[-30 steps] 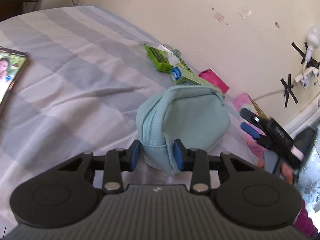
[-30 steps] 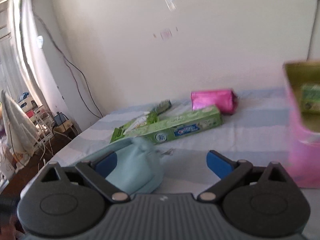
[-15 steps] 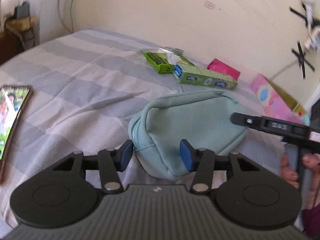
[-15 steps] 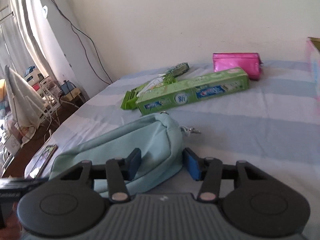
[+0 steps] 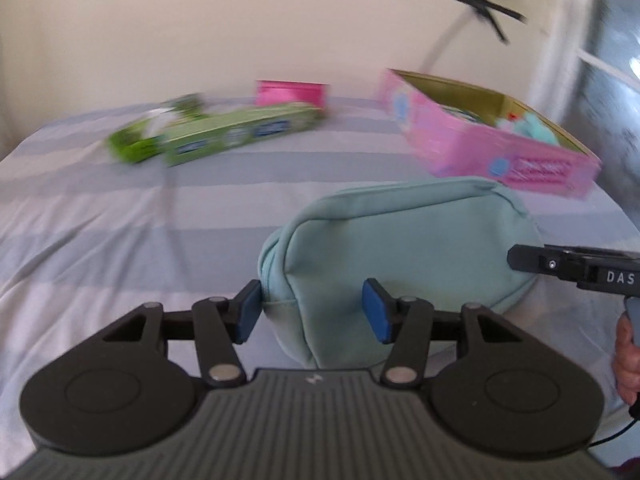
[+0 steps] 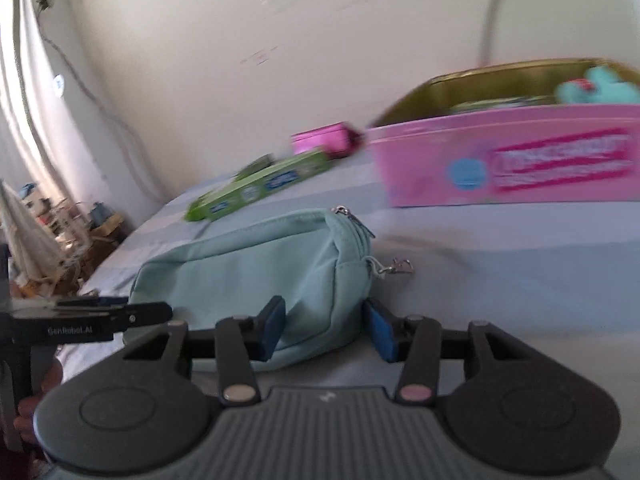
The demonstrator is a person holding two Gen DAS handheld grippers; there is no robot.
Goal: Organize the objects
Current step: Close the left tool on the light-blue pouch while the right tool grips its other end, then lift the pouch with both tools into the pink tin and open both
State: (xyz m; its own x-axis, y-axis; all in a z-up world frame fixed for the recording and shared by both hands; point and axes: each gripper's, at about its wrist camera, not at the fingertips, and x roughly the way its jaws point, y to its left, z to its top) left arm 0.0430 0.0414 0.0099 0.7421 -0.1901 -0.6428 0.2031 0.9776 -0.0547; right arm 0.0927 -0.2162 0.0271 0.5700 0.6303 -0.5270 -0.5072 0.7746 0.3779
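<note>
A light teal zip pouch [image 5: 400, 240] lies lengthwise over the striped bed, with a gripper at each end. My left gripper [image 5: 312, 312] has the closed end between its blue pads; its jaws are opening, and both pads still touch the fabric. My right gripper [image 6: 326, 330] straddles the zipper end of the pouch [image 6: 248, 264]; its jaws are closing and the pads press on the cloth. Each gripper shows side-on in the other's view, the right gripper [image 5: 520, 258] and the left gripper [image 6: 160, 312]. An open pink box [image 5: 500, 160] stands just beyond the pouch.
The pink box [image 6: 520, 160] holds a teal soft thing [image 6: 600, 88] and other items. A long green toothpaste carton [image 5: 240, 136] and a small magenta pouch [image 5: 290, 94] lie near the wall. The bed's left edge drops to a cluttered floor [image 6: 60, 240].
Both grippers and the pouch have swung across the bed toward the pink box. The right jaws went from wide open to closed on the zipper end. The left jaws widened. The phone left the left view.
</note>
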